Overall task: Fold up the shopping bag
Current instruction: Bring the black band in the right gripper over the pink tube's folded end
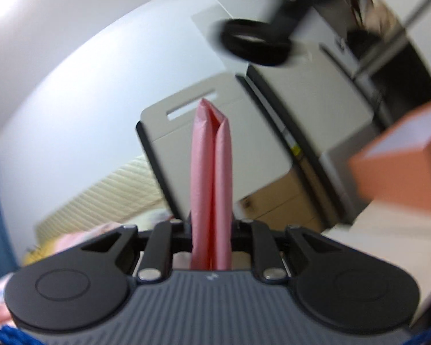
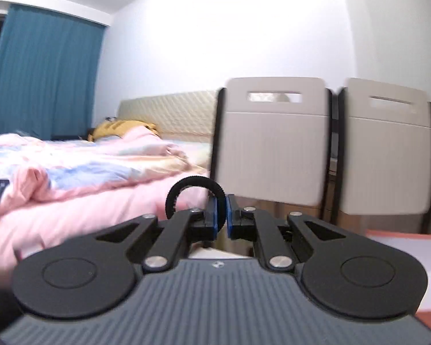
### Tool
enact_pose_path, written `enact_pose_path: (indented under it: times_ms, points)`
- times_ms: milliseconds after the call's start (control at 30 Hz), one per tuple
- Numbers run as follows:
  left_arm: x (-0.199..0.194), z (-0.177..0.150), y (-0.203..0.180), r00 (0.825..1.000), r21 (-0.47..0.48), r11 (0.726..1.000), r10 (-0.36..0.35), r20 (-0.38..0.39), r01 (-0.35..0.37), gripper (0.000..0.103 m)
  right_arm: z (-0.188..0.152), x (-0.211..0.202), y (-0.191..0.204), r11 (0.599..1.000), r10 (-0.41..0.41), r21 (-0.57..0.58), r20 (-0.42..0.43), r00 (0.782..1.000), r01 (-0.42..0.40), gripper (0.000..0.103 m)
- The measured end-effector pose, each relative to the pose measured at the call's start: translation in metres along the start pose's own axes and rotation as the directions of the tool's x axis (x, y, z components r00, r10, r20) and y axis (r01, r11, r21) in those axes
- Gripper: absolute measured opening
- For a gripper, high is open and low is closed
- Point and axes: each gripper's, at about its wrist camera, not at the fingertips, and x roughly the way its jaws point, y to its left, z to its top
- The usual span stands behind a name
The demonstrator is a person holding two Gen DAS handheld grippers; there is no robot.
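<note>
curtain [image 2: 43, 69] hangs blue at far left, then a bed [image 2: 80, 172] under pink covers, then the left gripper [image 1: 211, 230] pinching the folded pink shopping bag [image 1: 211, 178] upright, then the right gripper [image 2: 220, 215] pressed onto a black band [image 2: 186, 185] before two pale chairs [image 2: 275, 143].
</note>
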Motion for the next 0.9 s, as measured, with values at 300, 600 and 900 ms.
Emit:
enact_pose_path:
  times_ms: [300,600,900]
  points:
    - [0.032,-0.046,-0.024,0.997,0.045,0.999,0.019,-0.081,-0.015,0.018,-0.035,0.093,0.034,0.997,0.063,-0.034,-0.149,0.987,-0.069,0.01]
    - [0.038,-0.058,-0.015,0.991,-0.043,0.999,-0.023,-0.13,0.018,0.018,-0.06,0.138,0.042,0.999,0.04,-0.026,-0.213,0.976,-0.046,0.011]
    - [0.027,-0.053,-0.015,0.991,-0.078,0.997,-0.034,-0.13,0.024,0.019,-0.069,0.143,0.045,1.0,-0.004,-0.019,-0.164,0.986,0.001,0.017]
